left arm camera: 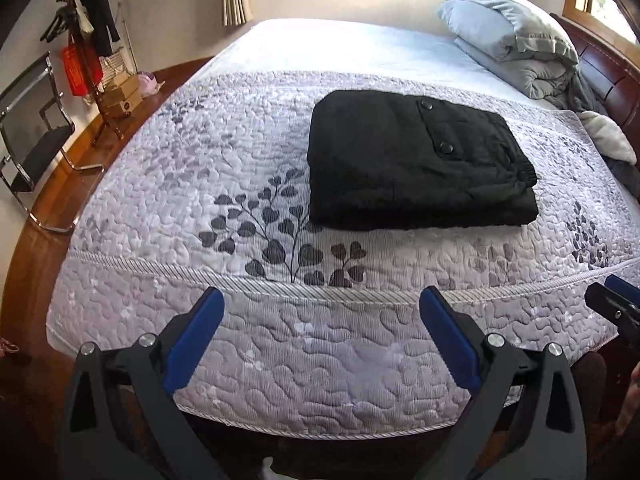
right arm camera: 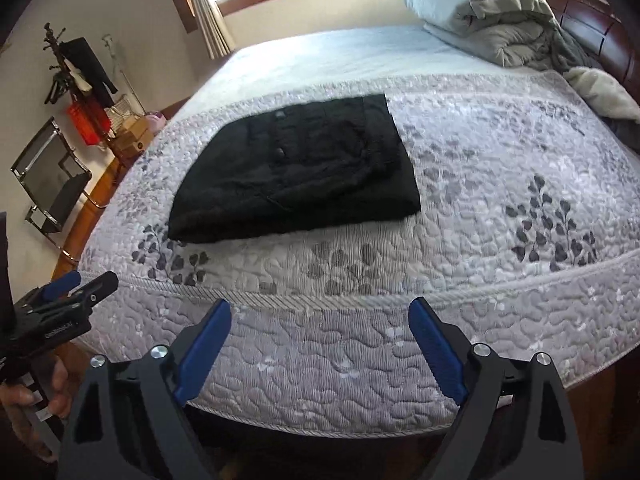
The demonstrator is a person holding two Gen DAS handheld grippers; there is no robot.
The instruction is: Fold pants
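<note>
Black pants (left arm camera: 416,160), folded into a compact rectangle, lie flat on the quilted bedspread (left arm camera: 280,344), well apart from both tools. The left gripper (left arm camera: 322,308) and right gripper (right arm camera: 320,320) hang over the bed's near edge, each spread wide with nothing between its blue pads. The thick, soft cloth will likely sag if lifted; a stacked edge offers the firmest hold. The elastic waistband seems to face right, though dark fabric obscures it.
</note>
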